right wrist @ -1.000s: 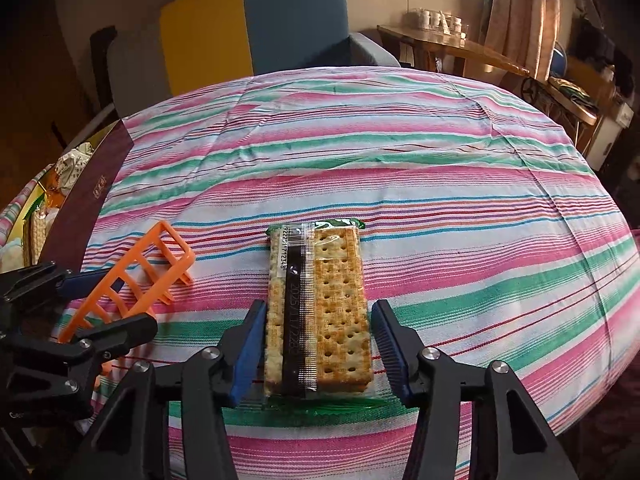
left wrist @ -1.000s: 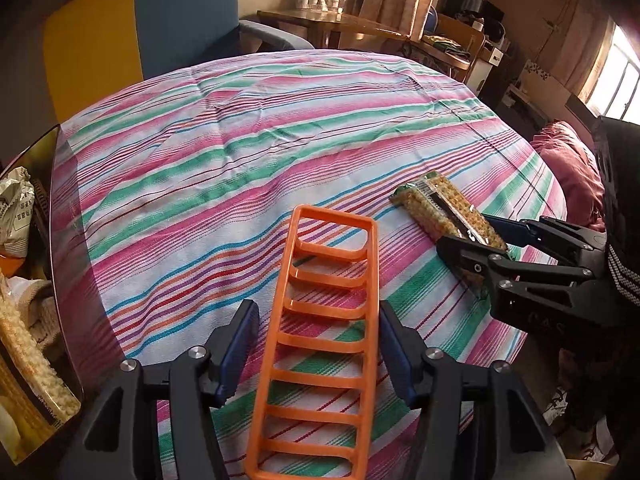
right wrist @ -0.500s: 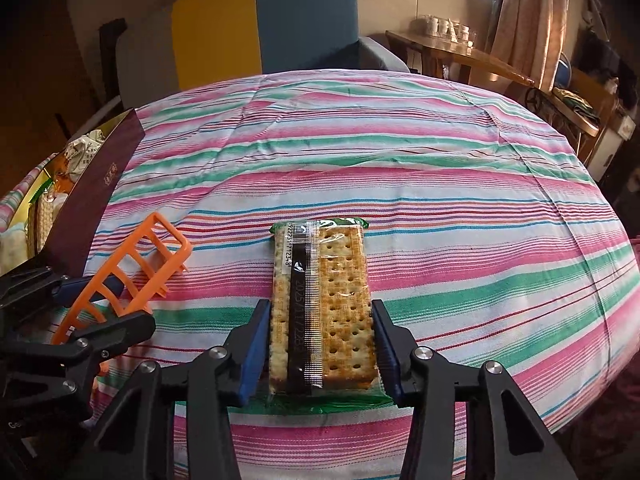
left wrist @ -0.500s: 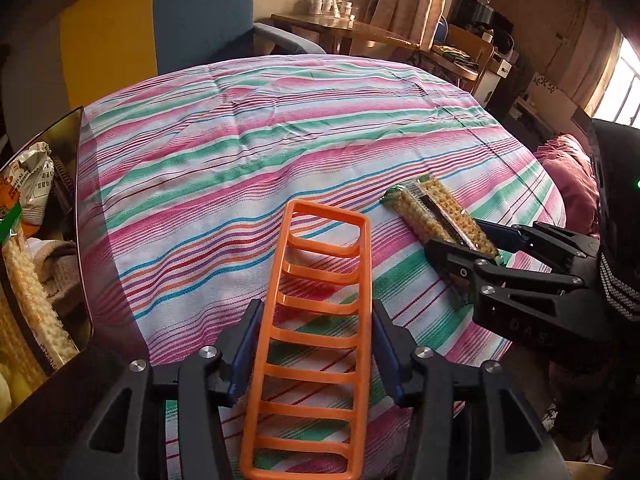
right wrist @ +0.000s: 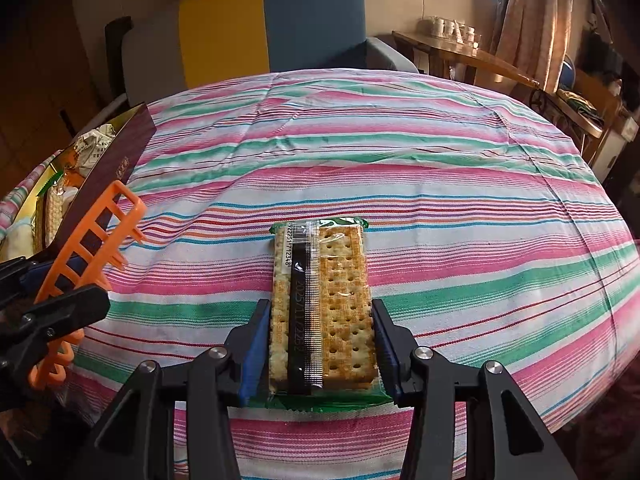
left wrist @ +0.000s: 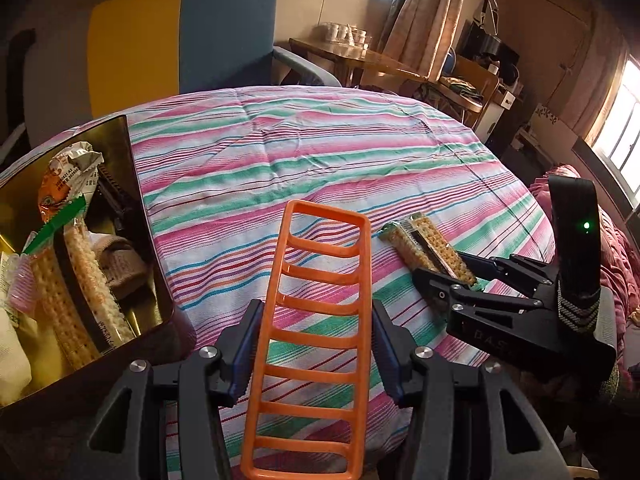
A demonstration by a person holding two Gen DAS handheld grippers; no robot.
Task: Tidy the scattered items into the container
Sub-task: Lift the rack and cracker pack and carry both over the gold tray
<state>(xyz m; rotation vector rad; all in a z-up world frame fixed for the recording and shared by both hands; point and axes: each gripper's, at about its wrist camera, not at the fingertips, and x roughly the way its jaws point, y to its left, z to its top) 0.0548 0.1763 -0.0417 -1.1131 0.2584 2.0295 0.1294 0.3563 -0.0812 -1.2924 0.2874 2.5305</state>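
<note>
Orange ladder-shaped rack clamped lengthwise by the left gripper, far end raised above the striped tablecloth, just beside the open box at the table's left edge. Inside the box: cracker sleeves, a crumpled orange-and-white wrapper. Cracker packet pinched on its long sides by the right gripper, near the table's front edge, well apart from the box. Blue-and-yellow chair behind the table, wooden side table by the curtain
</note>
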